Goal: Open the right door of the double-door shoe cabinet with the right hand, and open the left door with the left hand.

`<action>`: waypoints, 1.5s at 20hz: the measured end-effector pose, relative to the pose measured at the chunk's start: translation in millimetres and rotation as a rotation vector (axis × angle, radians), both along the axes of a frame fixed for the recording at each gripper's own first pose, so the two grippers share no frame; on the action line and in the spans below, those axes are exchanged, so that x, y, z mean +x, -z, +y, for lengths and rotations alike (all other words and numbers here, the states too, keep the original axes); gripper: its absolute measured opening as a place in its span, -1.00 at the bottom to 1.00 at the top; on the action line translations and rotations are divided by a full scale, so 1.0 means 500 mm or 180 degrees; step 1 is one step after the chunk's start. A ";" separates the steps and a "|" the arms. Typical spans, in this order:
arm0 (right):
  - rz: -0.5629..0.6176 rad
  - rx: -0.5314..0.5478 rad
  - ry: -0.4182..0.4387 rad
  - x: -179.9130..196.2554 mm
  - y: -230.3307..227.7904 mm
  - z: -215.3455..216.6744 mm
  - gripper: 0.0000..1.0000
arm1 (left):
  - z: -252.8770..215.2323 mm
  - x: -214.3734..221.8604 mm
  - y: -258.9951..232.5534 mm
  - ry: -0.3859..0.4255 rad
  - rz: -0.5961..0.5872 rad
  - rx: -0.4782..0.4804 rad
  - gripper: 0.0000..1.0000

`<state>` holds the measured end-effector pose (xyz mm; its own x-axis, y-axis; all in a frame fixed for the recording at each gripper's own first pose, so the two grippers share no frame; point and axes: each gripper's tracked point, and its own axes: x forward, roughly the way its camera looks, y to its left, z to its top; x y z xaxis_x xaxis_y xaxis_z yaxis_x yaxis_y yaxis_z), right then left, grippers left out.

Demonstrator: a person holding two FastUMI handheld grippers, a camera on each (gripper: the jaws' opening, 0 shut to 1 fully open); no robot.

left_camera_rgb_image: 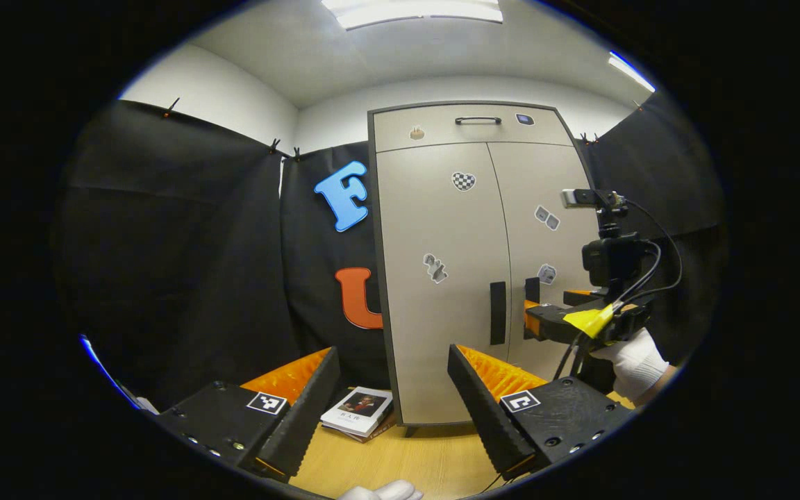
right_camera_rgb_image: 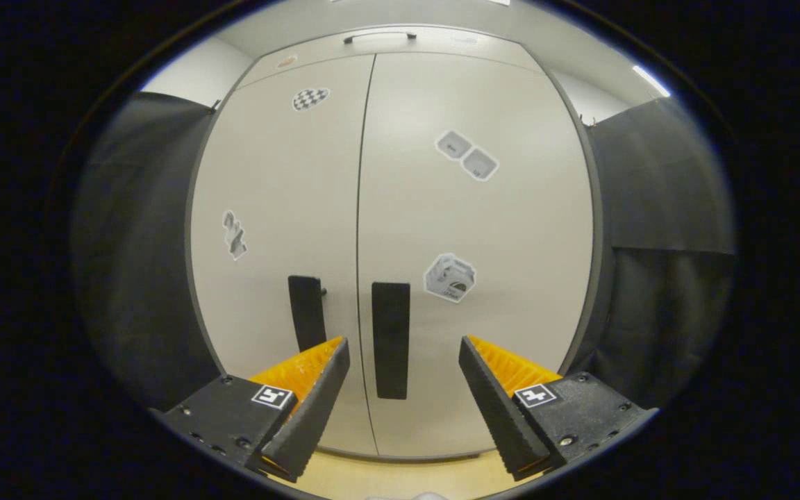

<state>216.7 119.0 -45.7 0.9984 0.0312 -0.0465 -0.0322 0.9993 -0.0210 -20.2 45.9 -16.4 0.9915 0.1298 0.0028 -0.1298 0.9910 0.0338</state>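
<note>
The beige double-door shoe cabinet stands upright with both doors shut. Dark vertical handles flank the centre seam. In the left gripper view, my left gripper is open and still well short of the left door handle. A white-gloved hand holds my right gripper close to the right door handle. In the right gripper view, the right gripper is open, with the right door handle between its spread fingers, not touched. The left door handle sits just beyond its left finger.
A book lies on the wooden floor by the cabinet's front left corner. A top drawer with a handle sits above the doors. Black cloth walls close in on both sides. Cables and a camera mount ride on the right gripper.
</note>
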 end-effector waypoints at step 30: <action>0.0226 -0.0014 0.0015 -0.009 0.054 -0.019 -0.39 | 0.079 -0.014 0.019 -0.0095 0.0043 -0.0142 0.92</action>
<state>212.0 109.7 -72.7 0.9928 0.0260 -0.1173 -0.0290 0.9993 -0.0232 -27.2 85.6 -25.8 0.9871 0.1590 -0.0171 -0.1591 0.9872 -0.0083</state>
